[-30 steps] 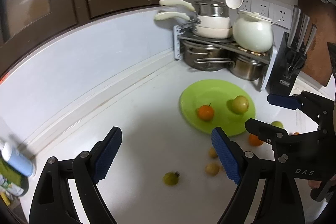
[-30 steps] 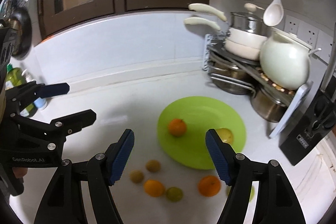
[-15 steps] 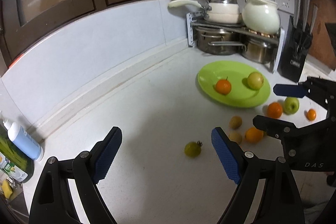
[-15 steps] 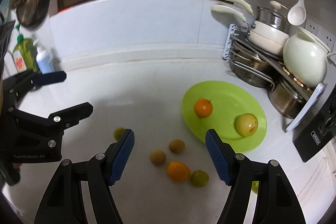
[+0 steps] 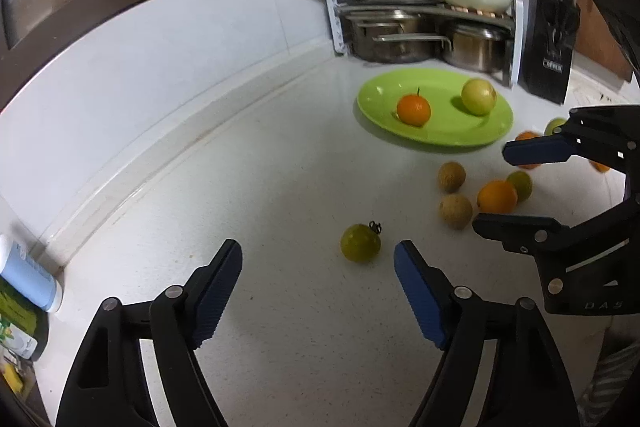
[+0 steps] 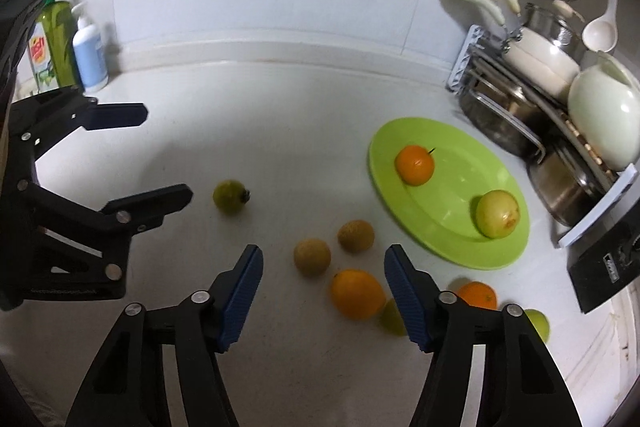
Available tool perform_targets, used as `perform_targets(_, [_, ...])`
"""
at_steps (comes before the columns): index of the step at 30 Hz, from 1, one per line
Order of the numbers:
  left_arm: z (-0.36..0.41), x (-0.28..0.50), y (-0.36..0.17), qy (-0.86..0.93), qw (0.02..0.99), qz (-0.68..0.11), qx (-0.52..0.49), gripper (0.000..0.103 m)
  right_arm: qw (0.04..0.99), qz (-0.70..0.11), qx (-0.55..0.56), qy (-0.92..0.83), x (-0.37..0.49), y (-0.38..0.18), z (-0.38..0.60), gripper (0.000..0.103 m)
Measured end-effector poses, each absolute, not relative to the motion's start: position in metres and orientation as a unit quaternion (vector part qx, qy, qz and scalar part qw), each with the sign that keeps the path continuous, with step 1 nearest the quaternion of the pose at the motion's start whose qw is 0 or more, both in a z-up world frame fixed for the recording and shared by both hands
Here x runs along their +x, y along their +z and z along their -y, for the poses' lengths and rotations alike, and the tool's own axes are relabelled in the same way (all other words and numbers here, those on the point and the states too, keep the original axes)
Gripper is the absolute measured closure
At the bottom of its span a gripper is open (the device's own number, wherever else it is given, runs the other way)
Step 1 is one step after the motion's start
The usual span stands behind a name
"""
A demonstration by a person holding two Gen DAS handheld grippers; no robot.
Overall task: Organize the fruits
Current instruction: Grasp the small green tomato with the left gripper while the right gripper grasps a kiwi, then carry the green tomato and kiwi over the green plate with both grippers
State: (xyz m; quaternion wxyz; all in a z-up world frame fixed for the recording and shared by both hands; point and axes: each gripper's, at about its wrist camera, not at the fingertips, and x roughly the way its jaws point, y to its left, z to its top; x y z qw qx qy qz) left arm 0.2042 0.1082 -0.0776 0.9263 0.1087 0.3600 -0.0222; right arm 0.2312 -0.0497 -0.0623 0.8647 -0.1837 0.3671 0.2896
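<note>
Between the fingers of our left gripper (image 5: 318, 281), spread wide and holding nothing, the counter is bare; a small green fruit (image 5: 360, 242) with a dark stem lies just ahead, nearer the right-hand pad. Our right gripper (image 6: 323, 286) is equally wide and empty, and an orange (image 6: 357, 293) sits in its gap, with two brown round fruits (image 6: 312, 256) just beyond. Farther out, the green plate (image 6: 460, 187) already carries a tangerine (image 6: 415, 164) and a yellow-green apple (image 6: 497, 213). We judge the step in hand to be reaching for loose fruit: next we lower over one, centre it, close gently, then carry it to the plate.
</note>
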Motion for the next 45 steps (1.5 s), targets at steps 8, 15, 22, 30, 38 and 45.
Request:
perform_targets(8, [-0.106, 0.22, -0.096, -0.038, 0.917, -0.383, 0.103, 0.038, 0.848, -0.389, -0.19, 0.305, 0.244, -0.079, 0.04, 0.053])
perform_targets(15, [-0.099, 0.23, -0.106, -0.055, 0.911, -0.395, 0.103, 0.049, 0.843, -0.391, -0.207, 0.307, 0.249, -0.086, 0.034, 0.061])
perform_targets(22, [-0.093, 0.239, -0.114, -0.063, 0.904, -0.408, 0.107, 0.059, 0.839, -0.393, -0.215, 0.311, 0.253, -0.09, 0.032, 0.067])
perform_targets(30, [-0.094, 0.246, -0.118, -0.065, 0.902, -0.417, 0.093, 0.07, 0.833, -0.394, -0.229, 0.315, 0.254, -0.095, 0.025, 0.074])
perform_targets(38, [-0.094, 0.245, -0.117, -0.064, 0.902, -0.419, 0.082, 0.074, 0.836, -0.391, -0.223, 0.314, 0.255, -0.093, 0.026, 0.075])
perform_targets(45, [-0.098, 0.24, -0.105, -0.053, 0.908, -0.41, 0.069, 0.074, 0.841, -0.388, -0.204, 0.316, 0.255, -0.085, 0.03, 0.075])
